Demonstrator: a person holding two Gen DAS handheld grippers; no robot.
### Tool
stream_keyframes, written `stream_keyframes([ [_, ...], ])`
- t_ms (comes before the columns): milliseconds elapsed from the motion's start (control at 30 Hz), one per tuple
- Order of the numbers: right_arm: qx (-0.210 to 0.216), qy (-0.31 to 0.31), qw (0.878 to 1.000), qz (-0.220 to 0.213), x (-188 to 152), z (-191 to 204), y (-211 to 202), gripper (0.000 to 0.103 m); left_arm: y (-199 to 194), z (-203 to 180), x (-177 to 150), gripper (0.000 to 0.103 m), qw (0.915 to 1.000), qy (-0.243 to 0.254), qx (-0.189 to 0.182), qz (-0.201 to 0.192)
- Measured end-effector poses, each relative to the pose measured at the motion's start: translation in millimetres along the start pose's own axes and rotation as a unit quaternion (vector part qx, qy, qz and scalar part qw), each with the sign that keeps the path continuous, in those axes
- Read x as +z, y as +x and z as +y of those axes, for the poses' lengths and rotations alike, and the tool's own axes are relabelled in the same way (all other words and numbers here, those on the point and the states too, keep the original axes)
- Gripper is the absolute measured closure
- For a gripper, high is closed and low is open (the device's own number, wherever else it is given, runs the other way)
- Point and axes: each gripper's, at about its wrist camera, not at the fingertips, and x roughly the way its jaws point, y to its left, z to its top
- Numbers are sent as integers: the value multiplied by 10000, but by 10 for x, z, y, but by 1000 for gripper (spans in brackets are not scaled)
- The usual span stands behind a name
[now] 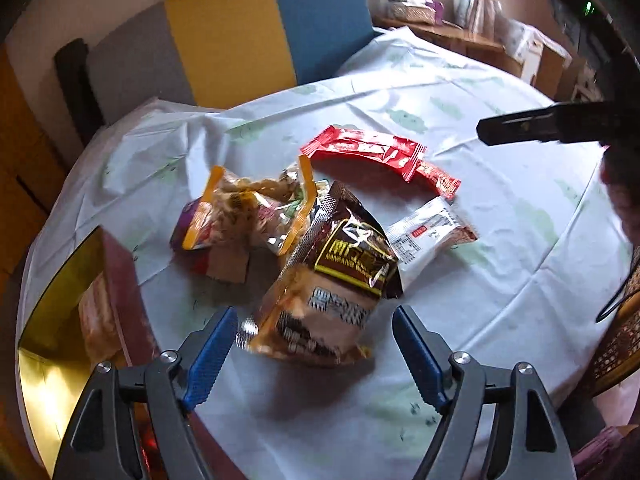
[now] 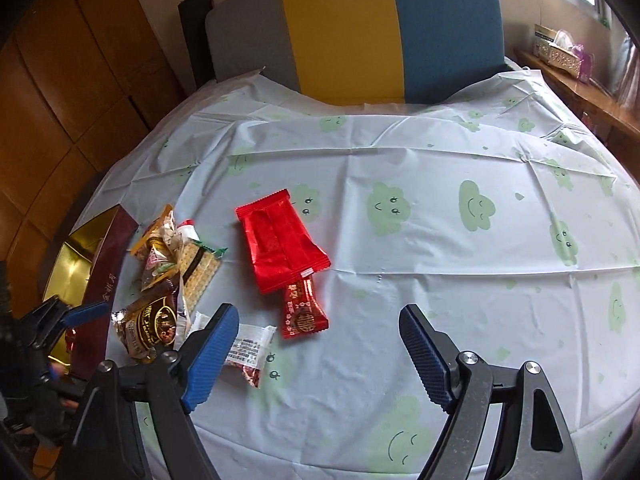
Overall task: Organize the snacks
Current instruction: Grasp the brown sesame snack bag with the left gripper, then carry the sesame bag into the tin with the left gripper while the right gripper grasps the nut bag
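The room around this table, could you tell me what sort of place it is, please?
Probably a home dining or living room: a table under a cloud-print tablecloth, a grey, yellow and blue chair, and wooden cabinet doors.

Daylight enters from a window at the upper right of both views, leaving the room evenly bright. The pale plastic cloth printed with green clouds (image 2: 400,168) on the bench shows soft sheen along its creases. The shiny gold-lined box (image 1: 52,312) throws strong glare. In the left wrist view the brown snack bag (image 1: 332,280) and the yellow-edged clear packet (image 1: 240,208) are motion-blurred; the right wrist view is sharper. Fisheye bending curves the edges, with dark corners.
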Motion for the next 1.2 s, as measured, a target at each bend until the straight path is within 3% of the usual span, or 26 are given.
stream_keyframes([
  [200,87,100,9999,-13,24,-13,-13,20,225,-40,101,25,9996,222,-29,164],
  [233,87,122,9999,-19,26,-21,-15,20,243,-40,104,31,9995,187,-195,173],
  [300,61,150,9999,-45,32,-36,-22,20,255,-44,114,56,9993,113,-349,120],
  [400,1,178,9998,-86,33,-51,-32,20,163,-63,35,66,9990,-125,-416,-90],
  [667,-96,181,9998,21,1,-58,20,20,-164,-87,-465,70,9898,-1109,-875,-202],
  [833,-144,130,9997,127,-39,-29,82,20,-256,-141,-713,70,9906,-1144,-680,-322],
  [1033,-180,26,9995,246,-95,32,165,20,-146,-144,-676,70,9909,-1166,-578,-339],
  [1200,82,-211,9993,309,-114,216,194,22,-102,-99,-714,70,9894,-1290,-538,-384],
])
